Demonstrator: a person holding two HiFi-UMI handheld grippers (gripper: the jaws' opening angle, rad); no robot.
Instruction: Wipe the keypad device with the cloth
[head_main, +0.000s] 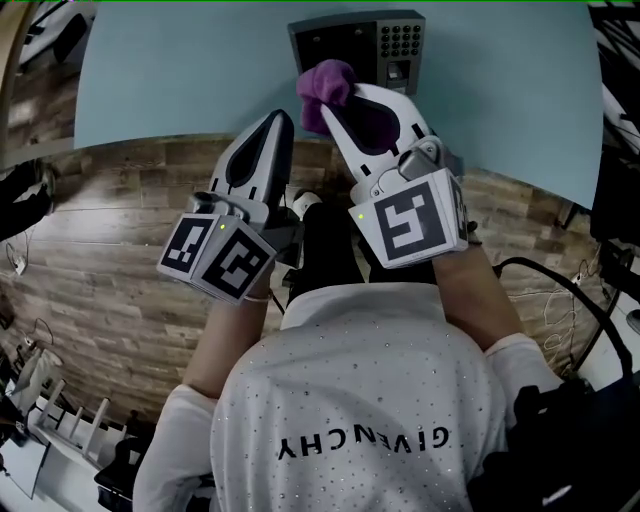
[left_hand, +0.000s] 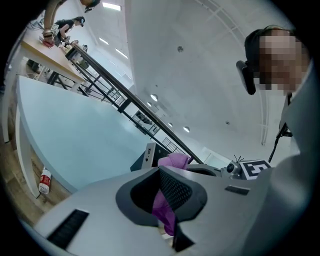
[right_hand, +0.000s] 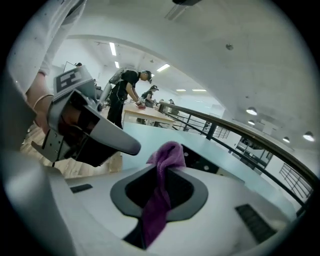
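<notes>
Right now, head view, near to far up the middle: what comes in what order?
Person's white shirt → right gripper → purple cloth clamped at its tips → keypad device on the blue table.

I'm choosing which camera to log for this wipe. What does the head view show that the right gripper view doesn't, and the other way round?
Only the head view: the keypad buttons, and the cube on the right gripper.
Only the right gripper view: the cloth pinched between that gripper's jaws with its tail hanging through, and people working at a far bench.
Both: the cloth, the device behind it, the left gripper, and the table.
</notes>
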